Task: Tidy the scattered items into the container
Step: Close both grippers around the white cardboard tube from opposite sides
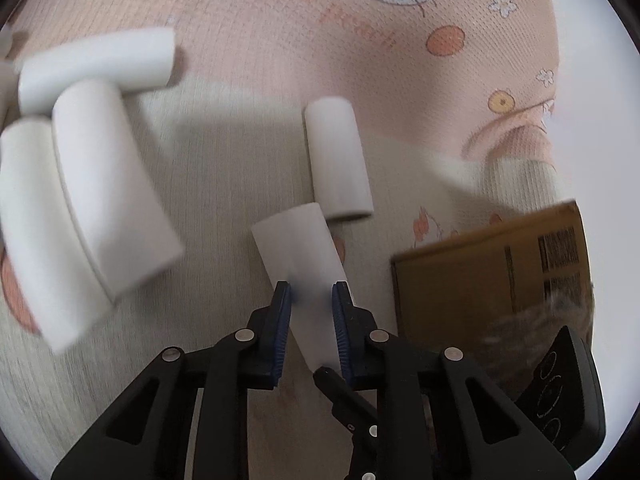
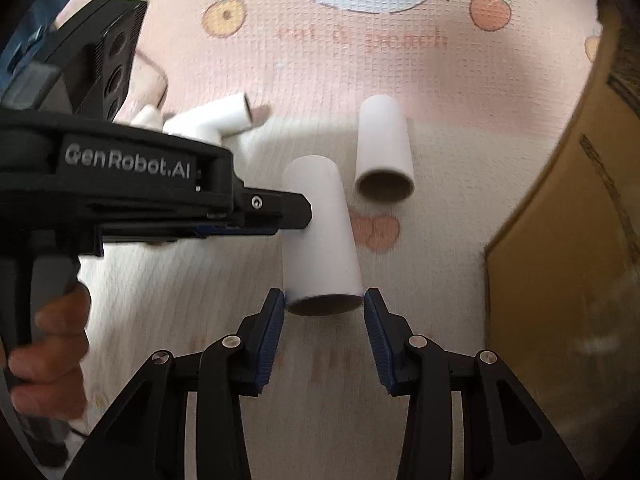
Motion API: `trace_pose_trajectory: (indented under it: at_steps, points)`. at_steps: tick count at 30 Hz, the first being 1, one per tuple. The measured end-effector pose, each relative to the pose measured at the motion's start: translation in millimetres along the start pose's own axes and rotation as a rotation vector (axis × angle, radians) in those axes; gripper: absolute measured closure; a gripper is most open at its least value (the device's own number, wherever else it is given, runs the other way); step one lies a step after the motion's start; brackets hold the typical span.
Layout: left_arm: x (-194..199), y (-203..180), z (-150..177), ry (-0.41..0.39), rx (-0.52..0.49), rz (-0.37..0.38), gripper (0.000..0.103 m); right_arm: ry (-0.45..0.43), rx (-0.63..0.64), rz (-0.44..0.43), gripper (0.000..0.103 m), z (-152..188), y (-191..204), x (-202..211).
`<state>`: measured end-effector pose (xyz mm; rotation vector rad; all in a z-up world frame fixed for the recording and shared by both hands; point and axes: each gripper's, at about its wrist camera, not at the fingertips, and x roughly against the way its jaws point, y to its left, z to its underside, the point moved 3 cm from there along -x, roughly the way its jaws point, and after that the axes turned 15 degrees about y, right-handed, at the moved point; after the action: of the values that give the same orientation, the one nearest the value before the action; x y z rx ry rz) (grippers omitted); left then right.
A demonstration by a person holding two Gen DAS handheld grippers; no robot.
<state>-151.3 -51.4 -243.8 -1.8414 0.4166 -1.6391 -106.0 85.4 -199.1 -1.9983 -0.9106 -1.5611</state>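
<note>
A white cardboard tube (image 1: 294, 246) lies on the mat, and both grippers are on it. My left gripper (image 1: 312, 292) is shut across its middle, the blue pads pressing its sides. In the right wrist view the same tube (image 2: 320, 236) points away from me, and my right gripper (image 2: 324, 298) is shut on its near open end, a pad against each side. The left gripper's body (image 2: 132, 184) reaches in from the left, its tip over the tube. A second tube (image 1: 338, 160) (image 2: 384, 148) lies just beyond. The cardboard box (image 1: 492, 276) (image 2: 560, 240) stands to the right.
Several more white tubes (image 1: 108, 184) lie piled at the left, seen small behind the left gripper (image 2: 216, 120). A pink and cream cartoon-cat mat (image 2: 400, 60) covers the floor. A person's hand (image 2: 52, 340) holds the left gripper's handle.
</note>
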Motion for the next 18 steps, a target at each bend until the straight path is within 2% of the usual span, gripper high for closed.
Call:
trace_pose_trajectory:
  at_steps: [4, 6, 7, 8, 12, 18]
  points:
    - [5, 3, 7, -0.029, 0.005, 0.001, 0.078, 0.012, 0.005, -0.022, 0.064, 13, 4, 4]
    - [5, 4, 5, -0.037, 0.011, 0.002, 0.069, -0.003, 0.010, -0.028, 0.064, 13, 5, 6]
    - [5, 5, 3, -0.036, 0.019, 0.005, 0.059, -0.003, 0.018, -0.032, 0.064, 12, 5, 6]
    - [5, 7, 3, -0.035, 0.031, 0.008, 0.054, -0.003, 0.028, -0.035, 0.064, 10, 6, 6]
    - [1, 16, 2, -0.042, 0.072, -0.013, 0.052, -0.001, 0.039, -0.017, 0.051, 3, 6, 2]
    - [-2, 19, 1, -0.042, 0.080, 0.028, 0.052, 0.052, 0.025, -0.045, 0.050, -3, 3, -18]
